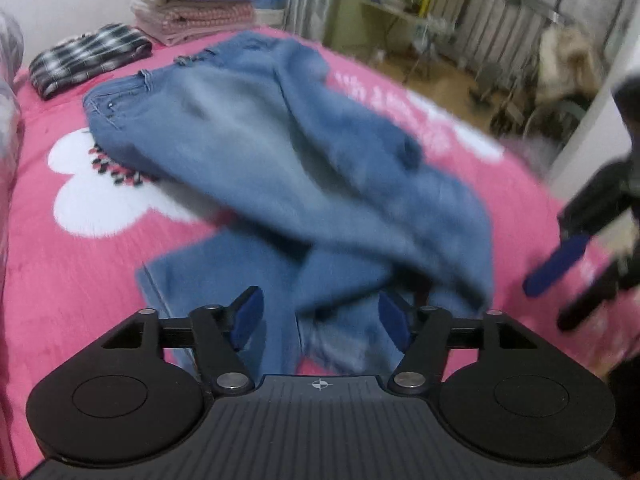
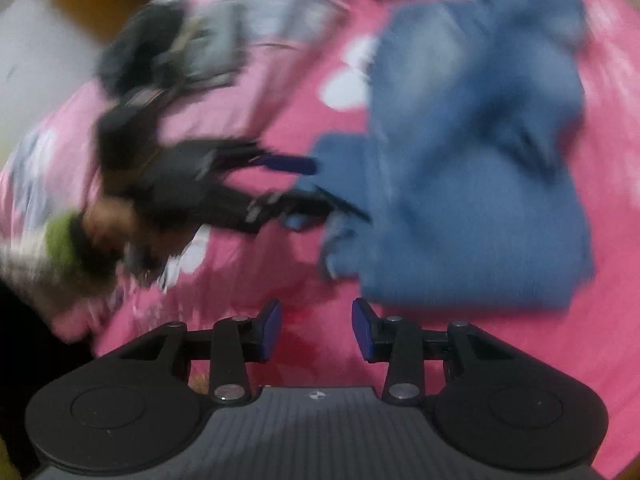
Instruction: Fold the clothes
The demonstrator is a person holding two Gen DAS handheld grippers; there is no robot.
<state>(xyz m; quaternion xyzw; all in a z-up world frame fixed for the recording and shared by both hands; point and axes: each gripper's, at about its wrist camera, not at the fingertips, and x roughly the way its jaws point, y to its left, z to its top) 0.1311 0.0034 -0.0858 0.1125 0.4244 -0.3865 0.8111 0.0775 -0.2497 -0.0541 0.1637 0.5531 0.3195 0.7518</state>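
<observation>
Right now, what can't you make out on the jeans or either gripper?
- Jeans, left wrist view: lower legs smeared by motion blur; near hem hidden behind the left gripper.
- Jeans, right wrist view: whole garment blurred, so fold lines are unreadable.
- Right gripper, left wrist view: cut off by the right edge.
- Left gripper, right wrist view: blurred; contact with the denim is unclear.

no text can be read: white lettering on the pink bedcover (image 1: 416, 116) is too blurred to make out, and each gripper body carries only a small crosshair mark (image 1: 319, 384) without words or numbers.
</observation>
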